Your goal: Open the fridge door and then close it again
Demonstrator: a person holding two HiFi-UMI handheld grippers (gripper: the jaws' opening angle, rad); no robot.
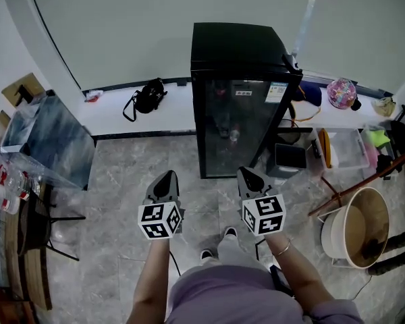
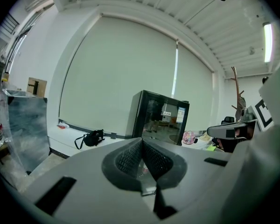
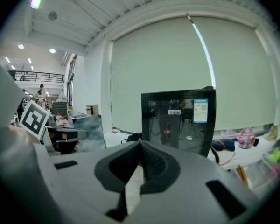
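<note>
Ahead on floor against window ledge: black fridge (image 1: 241,100), glass door (image 1: 233,127) closed. Left gripper (image 1: 163,186) and right gripper (image 1: 252,181) both pinched together, empty, well short of fridge. Nothing started; approach, opening, closing all remain.

Right gripper (image 3: 140,148) closed and empty, black glass-door fridge (image 3: 179,120) ahead, door shut, left gripper (image 3: 65,134) alongside
</note>
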